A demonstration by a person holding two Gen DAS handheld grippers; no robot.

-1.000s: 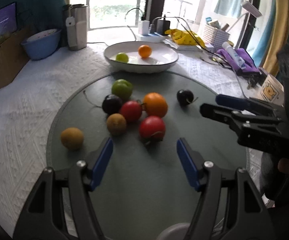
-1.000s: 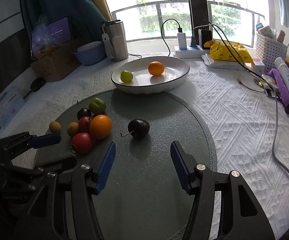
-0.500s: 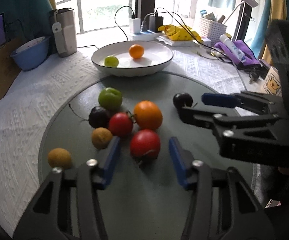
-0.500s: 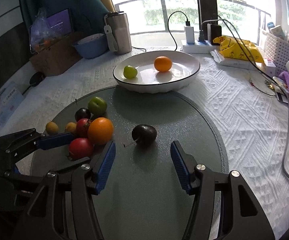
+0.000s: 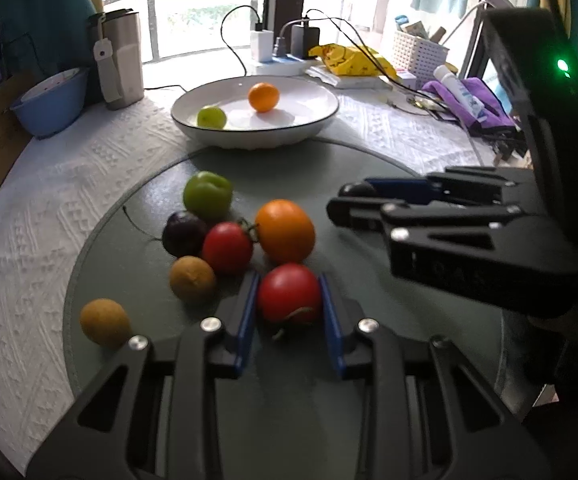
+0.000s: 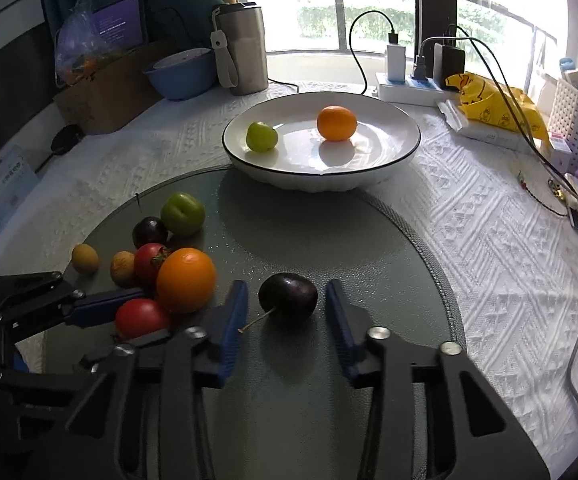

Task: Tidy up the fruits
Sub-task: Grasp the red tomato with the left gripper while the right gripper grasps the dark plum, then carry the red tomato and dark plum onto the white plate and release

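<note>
My left gripper (image 5: 289, 288) is shut on a red tomato (image 5: 289, 293) that rests on the grey round mat (image 5: 137, 256). Behind it lie an orange (image 5: 286, 231), a second tomato (image 5: 228, 246), a dark plum (image 5: 184, 233), a green fruit (image 5: 208, 195) and two brown fruits (image 5: 105, 322). My right gripper (image 6: 283, 304) is open, its blue fingers on either side of a dark plum (image 6: 288, 297) without touching it. The white bowl (image 6: 401, 144) at the back holds a green fruit (image 6: 261, 136) and an orange (image 6: 336, 123).
A steel tumbler (image 6: 242, 48) and a blue bowl (image 6: 181, 72) stand back left beside a cardboard box (image 6: 109, 88). A power strip with cables (image 6: 409, 80), a yellow bag (image 6: 497, 108), a white basket (image 6: 577, 112) and purple cloth (image 5: 477, 100) crowd the back right.
My left gripper moved forward and closed on the near red tomato. My right gripper moved forward and narrowed, so the dark plum now sits between its fingers.
</note>
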